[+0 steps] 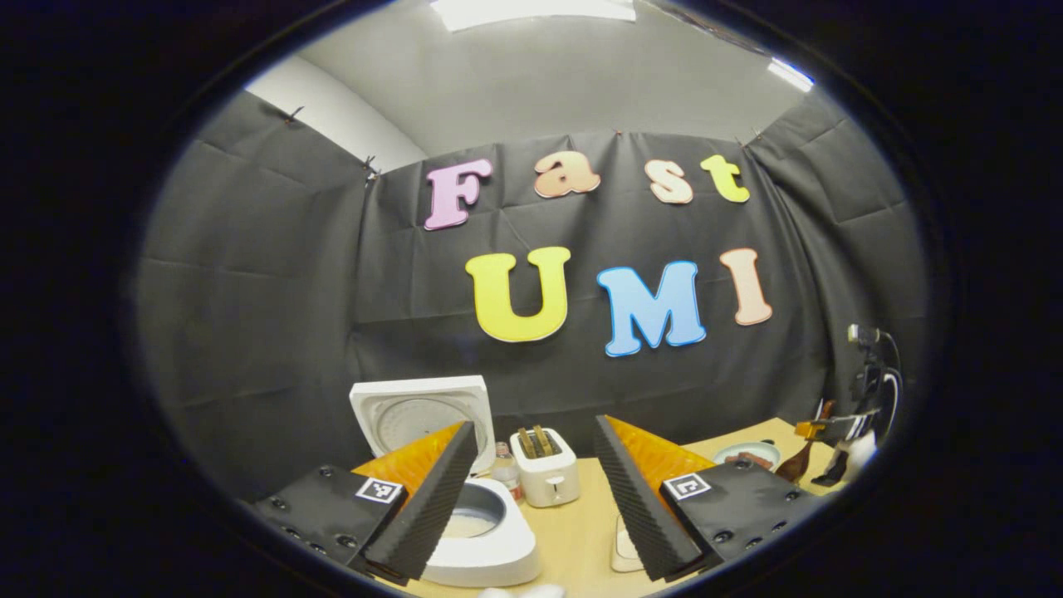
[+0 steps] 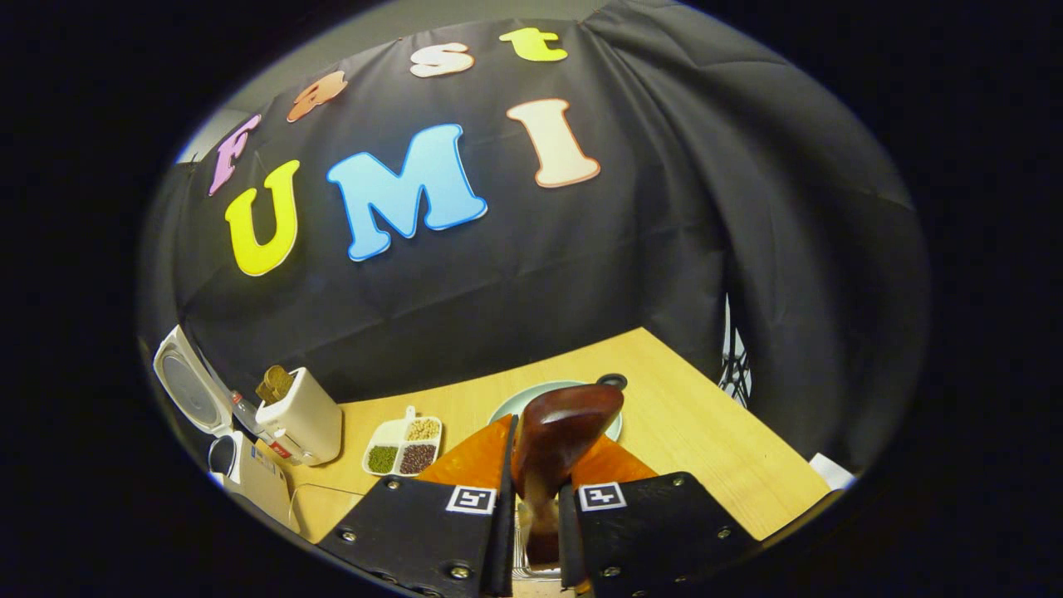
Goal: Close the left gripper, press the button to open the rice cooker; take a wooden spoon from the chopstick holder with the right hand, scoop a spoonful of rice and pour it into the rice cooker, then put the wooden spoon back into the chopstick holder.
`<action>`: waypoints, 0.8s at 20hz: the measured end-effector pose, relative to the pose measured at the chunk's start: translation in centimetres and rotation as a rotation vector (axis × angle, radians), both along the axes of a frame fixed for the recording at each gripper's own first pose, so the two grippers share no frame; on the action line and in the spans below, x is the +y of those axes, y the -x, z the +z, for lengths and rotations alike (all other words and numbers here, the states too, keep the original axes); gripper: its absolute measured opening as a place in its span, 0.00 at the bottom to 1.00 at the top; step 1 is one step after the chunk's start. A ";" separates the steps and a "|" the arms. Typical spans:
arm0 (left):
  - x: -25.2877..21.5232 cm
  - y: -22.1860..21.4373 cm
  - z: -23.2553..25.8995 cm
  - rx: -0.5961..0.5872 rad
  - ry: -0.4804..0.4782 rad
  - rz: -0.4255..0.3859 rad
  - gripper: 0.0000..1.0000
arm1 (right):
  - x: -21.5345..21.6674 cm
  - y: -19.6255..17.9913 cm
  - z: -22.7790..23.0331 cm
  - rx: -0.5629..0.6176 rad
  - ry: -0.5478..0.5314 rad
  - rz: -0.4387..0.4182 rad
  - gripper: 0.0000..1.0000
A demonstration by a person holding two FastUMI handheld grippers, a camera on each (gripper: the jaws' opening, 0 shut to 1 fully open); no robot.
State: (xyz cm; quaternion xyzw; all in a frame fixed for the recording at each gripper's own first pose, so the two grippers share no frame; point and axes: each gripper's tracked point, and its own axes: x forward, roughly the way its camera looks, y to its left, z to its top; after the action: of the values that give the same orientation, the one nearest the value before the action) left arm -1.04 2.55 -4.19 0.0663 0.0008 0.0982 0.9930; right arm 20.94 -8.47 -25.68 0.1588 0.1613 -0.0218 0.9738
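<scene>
counter (image 2: 681,415): pale wood, carrying everything below; it runs up to the black cloth wall.
rice cooker (image 1: 486,531): white, lid (image 1: 419,411) standing open and upright behind the pot. In my left gripper view it sits low and left of centre, its near side partly hidden behind my left-hand finger. In my right gripper view it is at the far left edge of the counter.
toaster (image 1: 546,469): white, with slices poking out of the top, just right of the rice cooker, with a small bottle (image 1: 503,467) between the two.
plate (image 2: 531,397): pale, round, directly beyond my right gripper; the spoon's bowl blocks most of it.
divided dish (image 2: 404,448): white, holding green, tan and dark grains in separate sections, between the toaster and the plate.
wooden spoon (image 2: 560,432): dark brown, bowl end pointing up and away from me, handle running down between my right fingers.
right gripper (image 2: 531,507): clenched on the spoon's handle, both fingers pressing it; in my left gripper view it shows far right over the counter's edge.
left gripper (image 1: 536,490): released, fingers spread wide with nothing between them, raised above the counter in front of the rice cooker and toaster.
</scene>
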 end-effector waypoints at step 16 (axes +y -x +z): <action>3.1 2.6 -1.9 0.006 0.022 -0.043 0.98 | 20.3 2.8 8.9 -0.101 0.118 0.296 0.22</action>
State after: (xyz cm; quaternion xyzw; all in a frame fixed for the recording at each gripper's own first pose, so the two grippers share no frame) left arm -3.63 5.68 -6.14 0.0557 0.0036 0.0768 0.9955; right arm 18.09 11.86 -16.81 0.0765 0.1320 0.1203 0.9809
